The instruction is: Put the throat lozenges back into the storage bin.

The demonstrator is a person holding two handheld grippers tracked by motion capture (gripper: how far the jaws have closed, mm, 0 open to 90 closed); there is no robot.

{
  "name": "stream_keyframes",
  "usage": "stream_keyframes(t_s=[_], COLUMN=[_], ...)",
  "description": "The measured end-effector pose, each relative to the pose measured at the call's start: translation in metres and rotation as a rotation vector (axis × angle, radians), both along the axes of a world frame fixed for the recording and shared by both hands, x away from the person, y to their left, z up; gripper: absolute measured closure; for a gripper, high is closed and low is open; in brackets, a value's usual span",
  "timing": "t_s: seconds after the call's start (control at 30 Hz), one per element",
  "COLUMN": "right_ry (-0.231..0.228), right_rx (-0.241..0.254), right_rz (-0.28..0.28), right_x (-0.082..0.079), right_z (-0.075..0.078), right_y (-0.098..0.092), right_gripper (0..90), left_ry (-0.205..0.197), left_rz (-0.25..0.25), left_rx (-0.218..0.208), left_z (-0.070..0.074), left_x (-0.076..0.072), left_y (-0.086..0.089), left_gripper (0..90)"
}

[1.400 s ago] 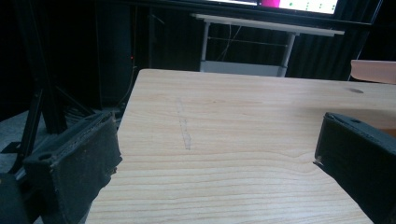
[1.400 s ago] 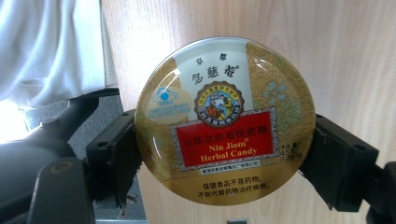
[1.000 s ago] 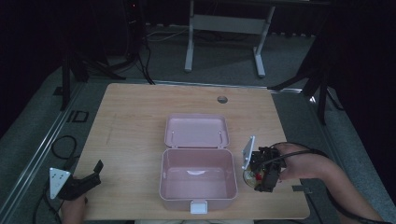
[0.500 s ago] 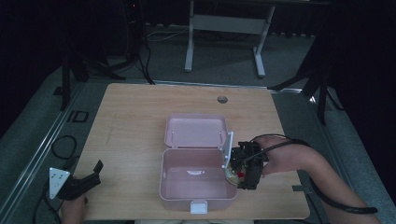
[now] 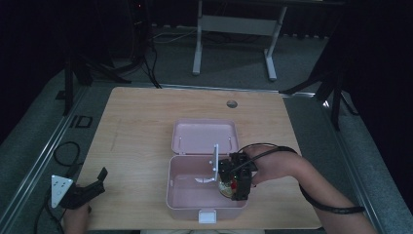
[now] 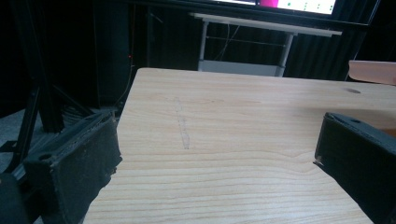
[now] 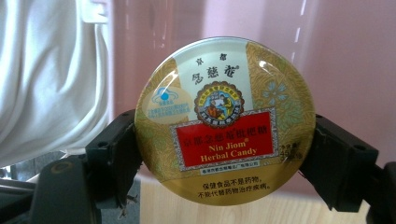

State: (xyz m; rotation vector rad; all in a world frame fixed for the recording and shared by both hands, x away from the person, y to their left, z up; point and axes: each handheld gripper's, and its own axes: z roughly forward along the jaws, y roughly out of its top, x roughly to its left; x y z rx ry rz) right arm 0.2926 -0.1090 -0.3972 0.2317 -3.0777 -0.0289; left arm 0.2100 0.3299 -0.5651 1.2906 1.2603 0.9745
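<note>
A round gold candy tin (image 7: 224, 121) with a red "Nin Jiom Herbal Candy" label sits between the black jaws of my right gripper (image 7: 224, 154), which is shut on it. From the high view that right gripper (image 5: 236, 183) holds the tin (image 5: 227, 186) over the right side of the open pink box (image 5: 185, 197). A small white item (image 5: 202, 180) lies on the box floor. The pink lid (image 5: 204, 137) lies flat behind the box. My left gripper (image 5: 90, 187) rests at the table's front left corner, jaws wide apart over bare wood (image 6: 219, 154).
A wooden table (image 5: 146, 122) with a small round hole (image 5: 232, 104) near its far edge. A white latch (image 5: 207, 216) sits on the box front. Dark floor, cables and a metal stand (image 5: 234, 29) lie beyond the table.
My right gripper has carried the candy tin leftward from beside the box's right edge to above its interior. The left gripper has stayed in place.
</note>
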Motion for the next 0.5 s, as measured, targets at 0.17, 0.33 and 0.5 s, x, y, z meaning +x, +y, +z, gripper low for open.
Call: stream_keyframes(t_s=[0.17, 0.33, 0.5], right_ry=[0.016, 0.017, 0.022], right_rx=[-0.034, -0.069, -0.092], right_rz=[0.007, -0.001, 0.007], right_x=[0.004, 0.009, 0.011], right_z=[-0.021, -0.041, -0.052], right_y=[0.008, 0.016, 0.02], right_gripper=[20.0, 20.0, 20.0], left_ry=[0.0, 0.001, 0.0], left_rz=[-0.001, -0.002, -0.002], left_rx=[0.002, 0.002, 0.001], left_z=[0.0, 0.0, 0.0], left_x=[0.0, 0.0, 0.0], left_y=[0.0, 0.0, 0.0], left_gripper=[0.3, 0.3, 0.3])
